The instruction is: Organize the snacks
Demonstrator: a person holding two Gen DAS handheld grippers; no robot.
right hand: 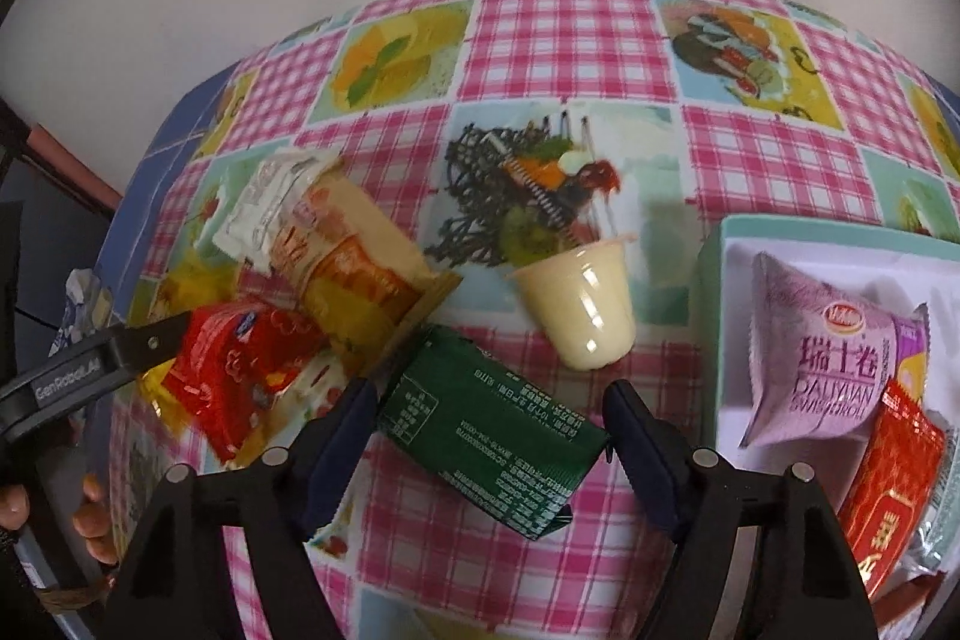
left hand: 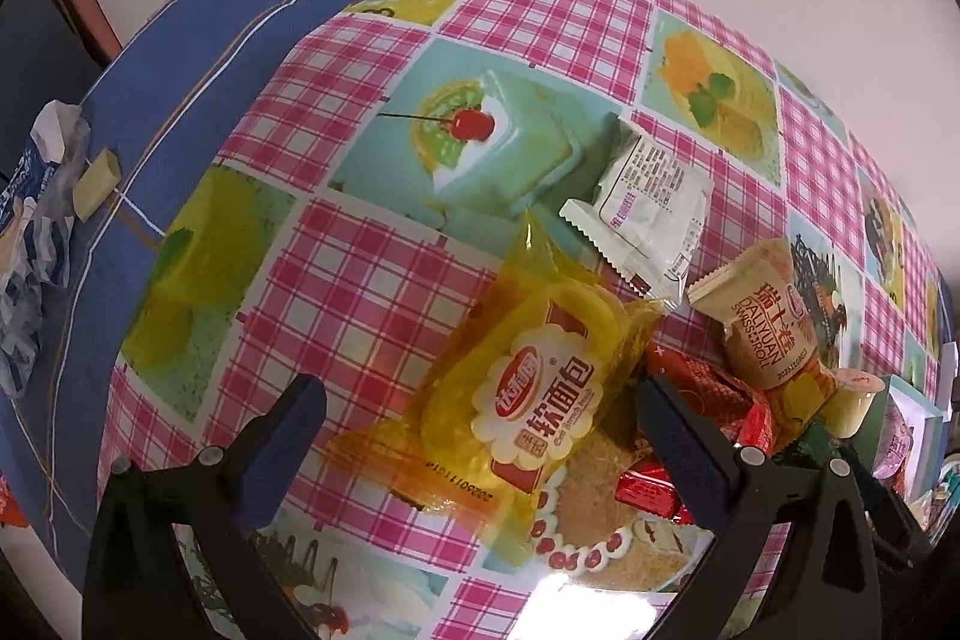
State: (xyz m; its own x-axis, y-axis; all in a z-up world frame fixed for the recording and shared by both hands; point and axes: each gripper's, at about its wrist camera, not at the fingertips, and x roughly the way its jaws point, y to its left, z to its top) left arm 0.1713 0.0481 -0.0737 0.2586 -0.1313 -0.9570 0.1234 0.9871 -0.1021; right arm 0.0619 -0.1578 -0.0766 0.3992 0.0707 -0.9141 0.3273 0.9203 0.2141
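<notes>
My left gripper (left hand: pixel 480 403) is open, its fingers either side of a yellow soft-bread packet (left hand: pixel 528 394) lying on the checked tablecloth. Beyond it lie a white packet (left hand: pixel 648 202), a beige Swiss roll packet (left hand: pixel 768 322) and red packets (left hand: pixel 708 400). My right gripper (right hand: pixel 489 415) is open around a green packet (right hand: pixel 492 430) on the table. A cream pudding cup (right hand: pixel 585 307) lies tipped just beyond it. A teal box (right hand: pixel 711 280) at the right holds a purple Swiss roll packet (right hand: pixel 822 358) and a red packet (right hand: pixel 888 478).
The left gripper's finger (right hand: pixel 120 352) shows at the left of the right wrist view, beside red packets (right hand: pixel 240 370) and the beige Swiss roll (right hand: pixel 354 268). A blue cloth (left hand: pixel 180 58) covers the table's left side, with crumpled wrappers (left hand: pixel 36 232) on it. A white wall stands behind.
</notes>
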